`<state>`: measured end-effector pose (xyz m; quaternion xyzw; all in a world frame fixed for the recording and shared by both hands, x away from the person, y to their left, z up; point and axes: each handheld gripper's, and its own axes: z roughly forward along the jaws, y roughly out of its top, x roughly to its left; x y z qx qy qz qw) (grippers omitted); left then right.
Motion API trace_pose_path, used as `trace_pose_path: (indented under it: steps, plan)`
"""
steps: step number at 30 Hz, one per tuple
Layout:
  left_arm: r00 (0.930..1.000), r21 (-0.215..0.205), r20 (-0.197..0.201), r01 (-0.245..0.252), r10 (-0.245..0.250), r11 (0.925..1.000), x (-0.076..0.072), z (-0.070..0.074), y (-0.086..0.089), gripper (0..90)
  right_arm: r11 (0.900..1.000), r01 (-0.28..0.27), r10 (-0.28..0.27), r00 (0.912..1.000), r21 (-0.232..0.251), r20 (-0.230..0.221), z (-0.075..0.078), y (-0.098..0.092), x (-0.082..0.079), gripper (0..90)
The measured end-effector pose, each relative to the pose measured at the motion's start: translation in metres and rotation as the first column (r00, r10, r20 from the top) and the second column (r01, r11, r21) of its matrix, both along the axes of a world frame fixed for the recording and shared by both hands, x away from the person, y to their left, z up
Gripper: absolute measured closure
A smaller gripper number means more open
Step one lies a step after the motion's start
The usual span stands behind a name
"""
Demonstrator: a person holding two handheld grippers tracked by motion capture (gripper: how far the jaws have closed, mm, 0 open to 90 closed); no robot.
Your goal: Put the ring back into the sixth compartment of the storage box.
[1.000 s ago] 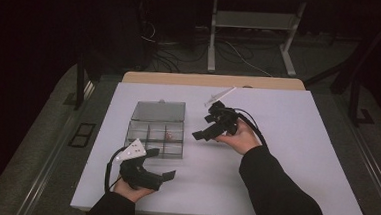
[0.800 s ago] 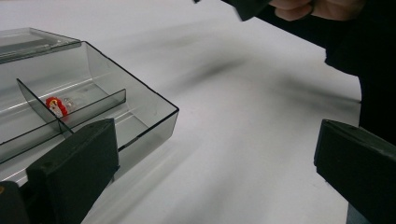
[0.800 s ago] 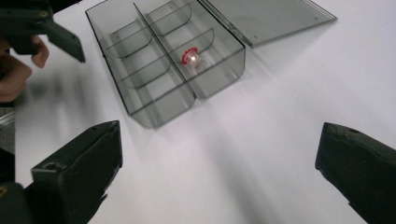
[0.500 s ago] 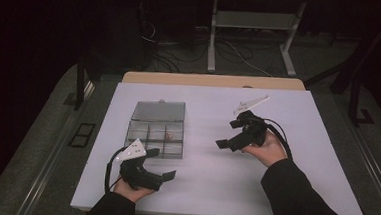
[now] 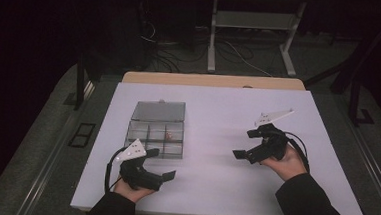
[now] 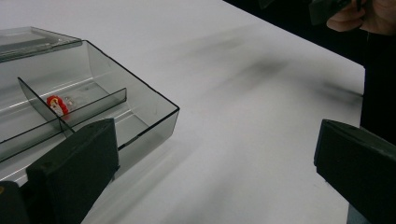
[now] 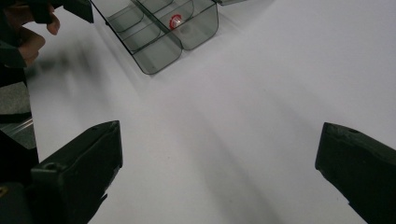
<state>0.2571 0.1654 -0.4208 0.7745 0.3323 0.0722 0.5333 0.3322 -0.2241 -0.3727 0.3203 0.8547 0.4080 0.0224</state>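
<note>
1. White, smooth, matte table top [image 5: 218, 119], rectangular, with a pale wooden edge at the far side.
2. Clear smoky-grey plastic organiser box [image 5: 155, 135] on the left half of the table, lid hinged open and lying flat behind it; thin straight dividers making small square compartments.
3. Small round red-and-white piece [image 6: 57, 104] inside one compartment on the box's right side, by a divider; too small to identify.
4. Left gripper [image 5: 165, 165], black and blocky with a white three-cornered plate on top, held low just in front of the box's near right corner; jaws spread wide, nothing between them.
5. Right gripper [image 5: 242, 144], black, grey plate on top, cable looping behind, well apart from the box on the right half; jaws released wide over bare table.
</note>
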Motion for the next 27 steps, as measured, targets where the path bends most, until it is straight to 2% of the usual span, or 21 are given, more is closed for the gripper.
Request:
trace_pose_path:
  steps: [10, 15, 27]
  plan:
    - [1.0000, 0.002, 0.000, 0.000, 0.000, 1.0000, 0.000, 0.000, 0.000, 0.0, 0.998, 0.058, -0.058, 0.9983, 0.018, -0.006, -0.018, -0.028, -0.023, 0.7]
    - [1.0000, 0.002, 0.001, -0.002, 0.002, 1.0000, 0.000, 0.000, 0.000, 0.0, 0.995, 0.098, -0.099, 0.9951, 0.014, 0.010, -0.026, -0.041, -0.036, 0.7]
    - [1.0000, 0.008, 0.000, -0.005, 0.005, 1.0000, 0.000, 0.000, 0.001, 0.0, 0.980, 0.185, -0.186, 0.9826, 0.071, 0.005, -0.046, -0.074, -0.063, 0.7]
